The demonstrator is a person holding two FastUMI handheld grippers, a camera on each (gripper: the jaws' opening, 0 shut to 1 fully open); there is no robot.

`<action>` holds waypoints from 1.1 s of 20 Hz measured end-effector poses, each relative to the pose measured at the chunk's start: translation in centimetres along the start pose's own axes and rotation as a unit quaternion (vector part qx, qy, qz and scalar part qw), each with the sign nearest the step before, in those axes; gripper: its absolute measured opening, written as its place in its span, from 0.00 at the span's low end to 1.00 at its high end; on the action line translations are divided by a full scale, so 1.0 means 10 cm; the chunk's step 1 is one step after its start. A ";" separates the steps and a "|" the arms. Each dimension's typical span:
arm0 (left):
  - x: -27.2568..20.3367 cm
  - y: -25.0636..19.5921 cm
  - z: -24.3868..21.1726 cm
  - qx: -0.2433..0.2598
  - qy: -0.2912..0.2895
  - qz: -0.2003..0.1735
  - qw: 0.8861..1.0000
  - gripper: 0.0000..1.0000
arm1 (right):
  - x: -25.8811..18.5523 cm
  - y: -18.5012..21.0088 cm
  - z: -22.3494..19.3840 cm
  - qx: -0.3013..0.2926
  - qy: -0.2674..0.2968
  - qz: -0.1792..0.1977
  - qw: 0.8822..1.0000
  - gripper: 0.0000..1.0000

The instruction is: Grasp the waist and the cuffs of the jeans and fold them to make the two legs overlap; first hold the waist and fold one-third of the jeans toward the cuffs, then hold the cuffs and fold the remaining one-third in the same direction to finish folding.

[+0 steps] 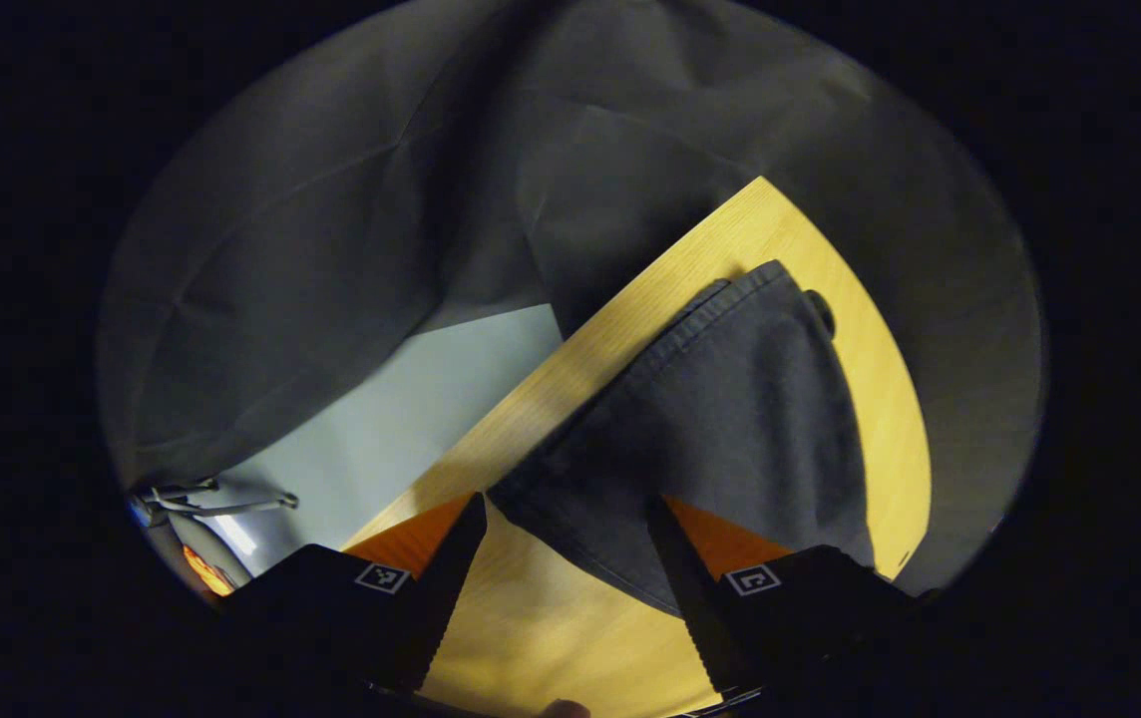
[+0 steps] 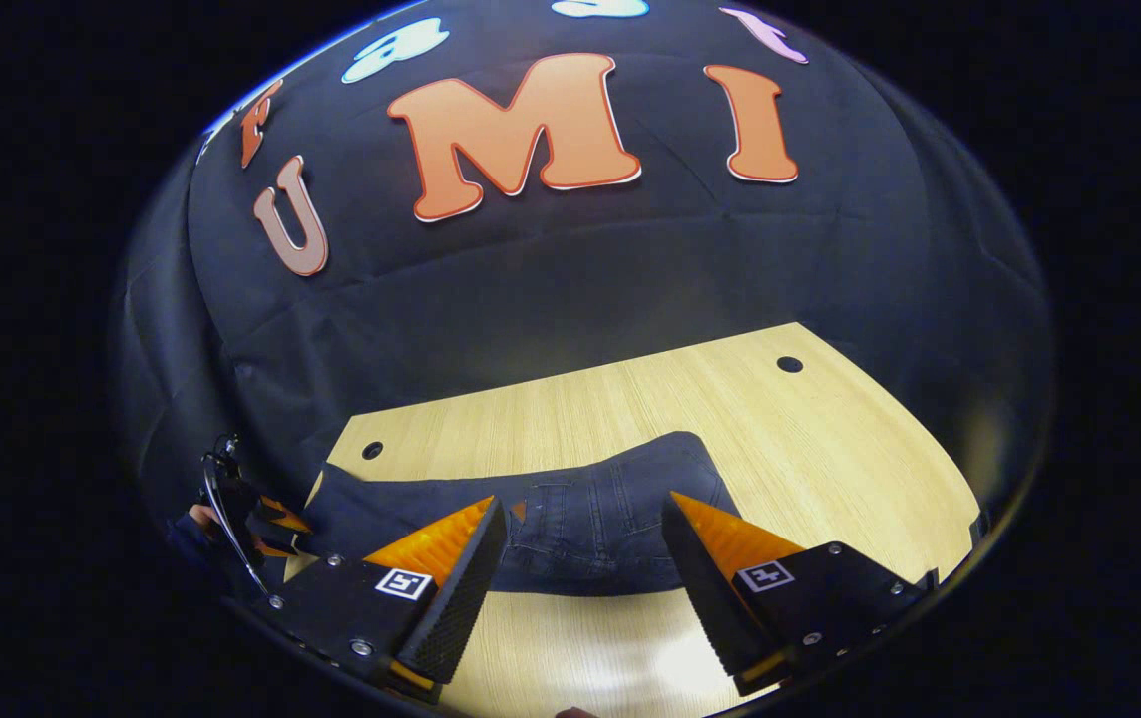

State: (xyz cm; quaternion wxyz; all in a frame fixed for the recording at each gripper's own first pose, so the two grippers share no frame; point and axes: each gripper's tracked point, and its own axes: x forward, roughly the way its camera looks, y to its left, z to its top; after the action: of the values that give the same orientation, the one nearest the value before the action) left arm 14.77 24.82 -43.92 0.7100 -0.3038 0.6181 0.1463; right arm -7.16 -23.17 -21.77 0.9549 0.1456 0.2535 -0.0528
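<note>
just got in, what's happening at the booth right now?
A person holding a gripper in each hand is set to fold dark jeans lying on a wooden table. In the right gripper view, the right gripper is open near the waist end, not gripping. In the left gripper view, the left gripper is open by the cuff end, fabric between its fingers but not pinched. It also shows in the right gripper view, at the jeans' far end. No fold has been made yet.

jeans (image 2: 590,509): dark blue-grey denim | table (image 2: 830,449): pale wood grain | floor (image 1: 401,419): light grey
</note>
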 end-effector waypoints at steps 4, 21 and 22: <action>0.06 0.10 -0.01 0.038 0.010 0.078 0.996 0.97 | -0.05 -0.06 0.00 0.014 0.000 -0.007 1.000 0.95; -1.71 -0.88 -0.16 0.156 -0.210 -0.183 0.948 0.08 | 0.10 -0.30 0.37 -0.007 -0.010 0.049 0.999 0.96; -1.83 -0.93 -0.20 0.159 -0.217 -0.191 0.944 0.09 | 0.11 -0.31 0.38 -0.007 -0.011 0.052 0.999 0.97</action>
State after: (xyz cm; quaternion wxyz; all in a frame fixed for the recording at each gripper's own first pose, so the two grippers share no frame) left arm 15.07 19.47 -24.00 0.8806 -0.2604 0.3948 -0.0302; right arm -4.94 -27.29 -19.91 0.9602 0.1509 0.2352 -0.0027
